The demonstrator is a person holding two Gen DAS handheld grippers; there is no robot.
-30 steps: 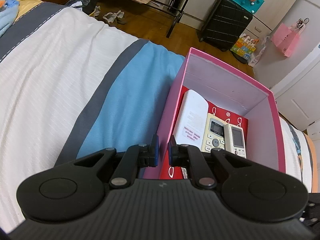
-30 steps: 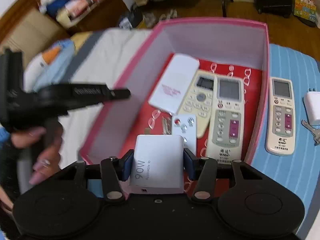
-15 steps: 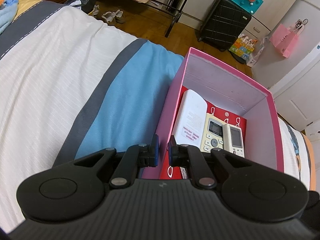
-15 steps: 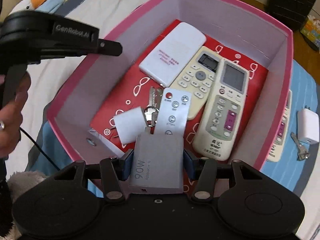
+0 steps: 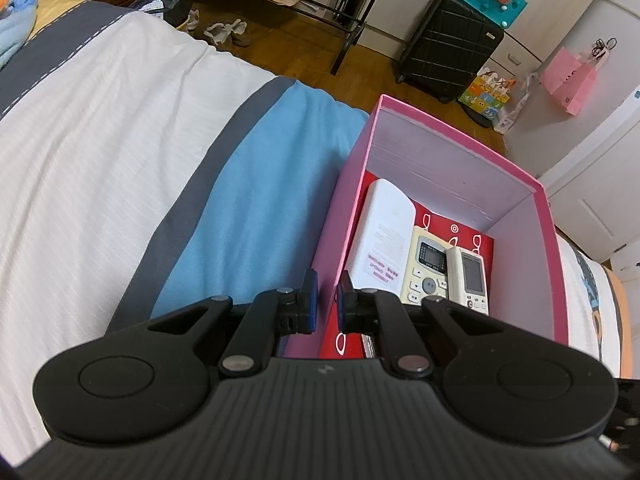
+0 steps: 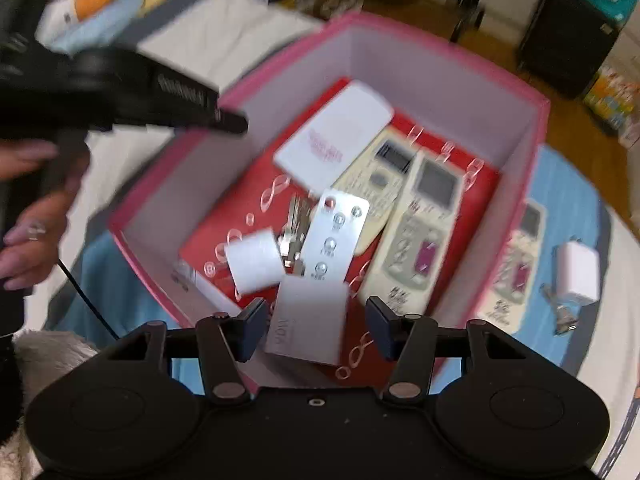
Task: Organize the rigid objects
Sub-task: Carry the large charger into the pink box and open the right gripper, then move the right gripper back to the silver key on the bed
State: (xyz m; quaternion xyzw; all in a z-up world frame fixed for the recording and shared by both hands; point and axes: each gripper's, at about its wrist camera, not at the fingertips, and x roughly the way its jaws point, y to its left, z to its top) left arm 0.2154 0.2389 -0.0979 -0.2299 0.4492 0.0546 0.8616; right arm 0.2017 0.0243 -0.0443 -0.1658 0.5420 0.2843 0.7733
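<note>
A pink box (image 5: 456, 148) (image 6: 440, 60) stands on the bed. My left gripper (image 5: 325, 305) is shut on its left wall. In the box lie a white remote (image 6: 336, 136), two cream remotes (image 6: 424, 224), a silver remote (image 6: 336, 236), keys (image 6: 294, 228) and a small white charger (image 6: 256, 266). My right gripper (image 6: 316, 326) is open above the box's near end. The grey 90W charger (image 6: 308, 326) sits loose between its fingers, blurred, over the red floor.
Right of the box on the blue stripe lie another cream remote (image 6: 520, 268), a white charger (image 6: 578, 276) and keys (image 6: 560, 316). A black suitcase (image 5: 448, 48) stands on the wooden floor beyond the bed. The left gripper shows at the box's left wall (image 6: 160, 100).
My right gripper has opened and let go of the grey 90W charger, which drops into the box. The left gripper has kept its hold on the box wall.
</note>
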